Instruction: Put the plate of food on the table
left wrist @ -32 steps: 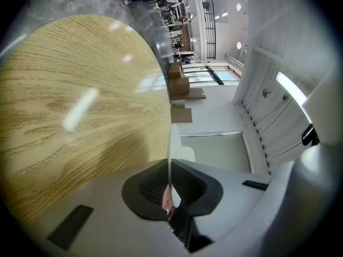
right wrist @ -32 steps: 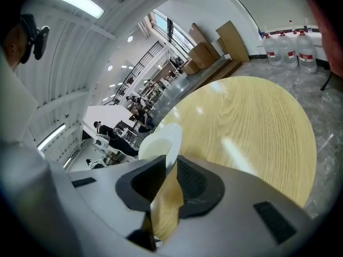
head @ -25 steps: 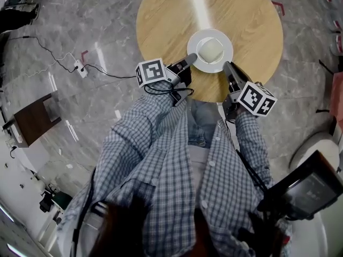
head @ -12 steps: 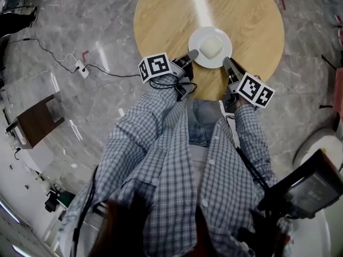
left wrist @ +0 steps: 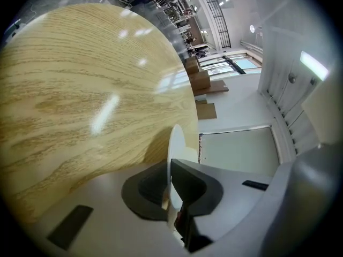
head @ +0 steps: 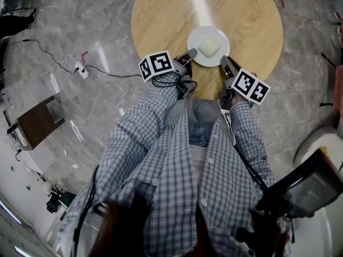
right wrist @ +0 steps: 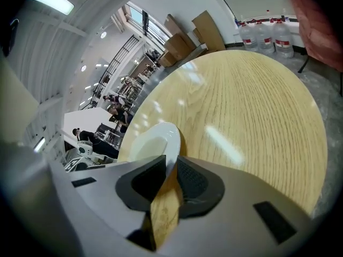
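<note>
A white plate [head: 208, 46] carrying a pale block of food [head: 209, 45] is over the near part of the round wooden table [head: 246, 15]. My left gripper [head: 191, 54] is shut on the plate's left rim, and my right gripper [head: 224, 61] is shut on its right rim. In the left gripper view the rim [left wrist: 174, 141] runs edge-on between the dark pads of the left gripper [left wrist: 170, 170]. In the right gripper view the plate [right wrist: 153, 143] sits in the right gripper [right wrist: 170, 167], its shadow close beside it on the wood. Whether the plate touches the tabletop I cannot tell.
On the marble floor to the left lie a power strip [head: 81, 68] and its black cable. A dark wooden cabinet [head: 33, 123] stands further left. Water bottles [right wrist: 266, 35] stand on the floor beyond the table. A white round seat [head: 316, 146] is at the right.
Both grippers and the plate have sunk toward the tabletop and drifted slightly further over the table. Both grips on the rim are unchanged.
</note>
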